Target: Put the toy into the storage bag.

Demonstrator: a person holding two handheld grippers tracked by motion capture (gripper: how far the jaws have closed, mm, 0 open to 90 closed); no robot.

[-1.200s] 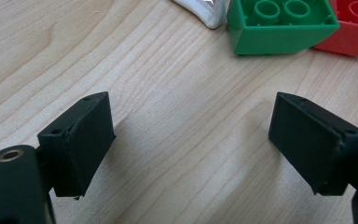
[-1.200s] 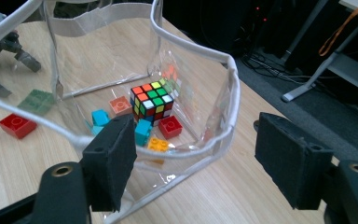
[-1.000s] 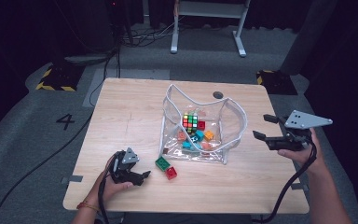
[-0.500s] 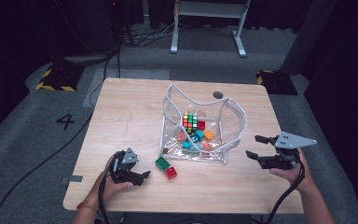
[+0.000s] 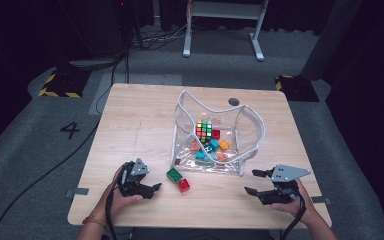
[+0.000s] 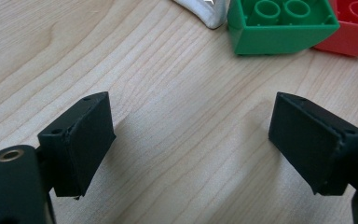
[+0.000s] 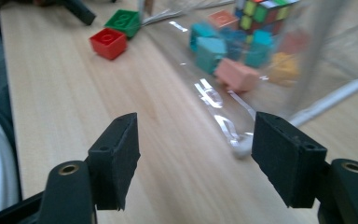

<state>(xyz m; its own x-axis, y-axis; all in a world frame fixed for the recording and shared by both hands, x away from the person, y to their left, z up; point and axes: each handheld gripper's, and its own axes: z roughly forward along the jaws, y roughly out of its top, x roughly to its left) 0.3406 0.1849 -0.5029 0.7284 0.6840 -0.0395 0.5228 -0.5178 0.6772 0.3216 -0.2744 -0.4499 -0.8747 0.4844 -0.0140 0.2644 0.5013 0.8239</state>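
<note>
A clear plastic bag (image 5: 215,137) with white piping lies open in the middle of the table, holding a Rubik's cube (image 5: 204,129) and several coloured bricks. A green brick (image 5: 174,175) and a red brick (image 5: 183,185) sit on the wood just in front of it. My left gripper (image 5: 152,189) rests open near the front left, its jaws pointing at those two bricks; green brick (image 6: 279,25), red brick (image 6: 352,25). At the front right my right gripper (image 5: 255,182) stands open and empty, facing the bag (image 7: 270,60) and its near corner.
The wooden table (image 5: 130,125) has a round cable hole (image 5: 233,101) at the back. A person's hands hold both grippers at the front edge. Grey floor surrounds the table; a white frame stands behind.
My right gripper has come down and toward the front edge of the table, settling beside the bag's front right corner. The left gripper and the bricks have stayed put.
</note>
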